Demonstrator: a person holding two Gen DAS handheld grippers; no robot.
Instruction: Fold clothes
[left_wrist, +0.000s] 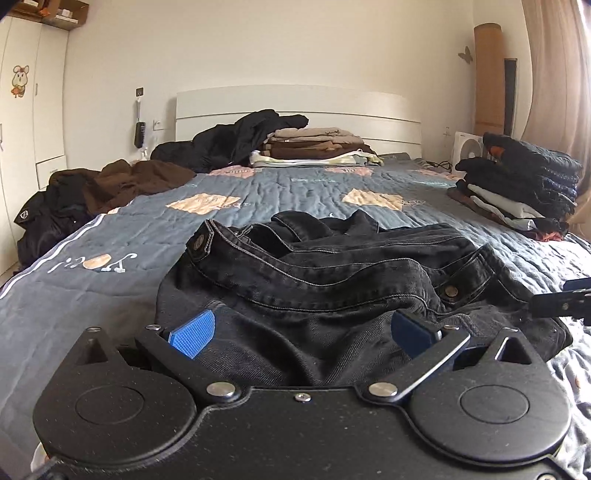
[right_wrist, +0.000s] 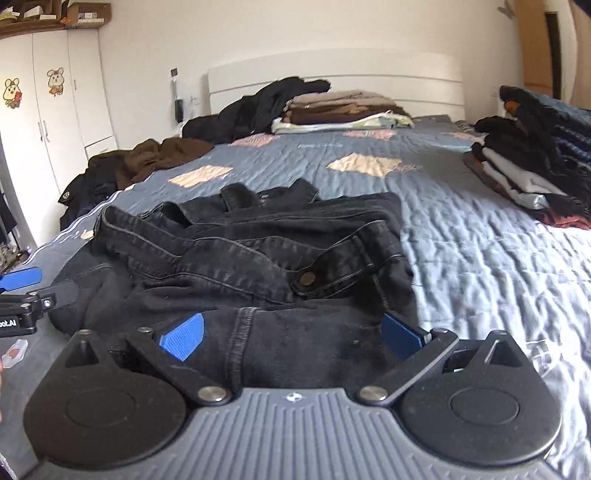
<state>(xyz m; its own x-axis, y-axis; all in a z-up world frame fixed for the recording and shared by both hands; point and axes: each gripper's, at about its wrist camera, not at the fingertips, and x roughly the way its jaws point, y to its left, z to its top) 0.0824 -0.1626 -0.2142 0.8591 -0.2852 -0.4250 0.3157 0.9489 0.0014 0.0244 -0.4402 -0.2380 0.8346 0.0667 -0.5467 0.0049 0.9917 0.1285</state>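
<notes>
1. Lying at the far left edge of the bed (left_wrist: 280, 192), a heap of brown and black clothes (left_wrist: 110, 184) is seen unfolded.
2. The left gripper (left_wrist: 301, 330) is held low over the near part of the black jeans (left_wrist: 332, 273), its blue pads (left_wrist: 192, 333) spread wide apart with denim between them but not clamped.
3. The jeans are seen crumpled on the blue quilt at the near end of the bed, waistband and brass button (right_wrist: 307, 277) facing up.
4. The right gripper (right_wrist: 291, 336) is likewise held with pads apart, nothing pinched, over the jeans' near hem.
5. A folded stack (left_wrist: 317, 146) is seen by the headboard (left_wrist: 295, 107), beside a loose black garment (left_wrist: 236, 140).
6. Another folded stack (right_wrist: 532, 162) is seen on the bed's right side.
</notes>
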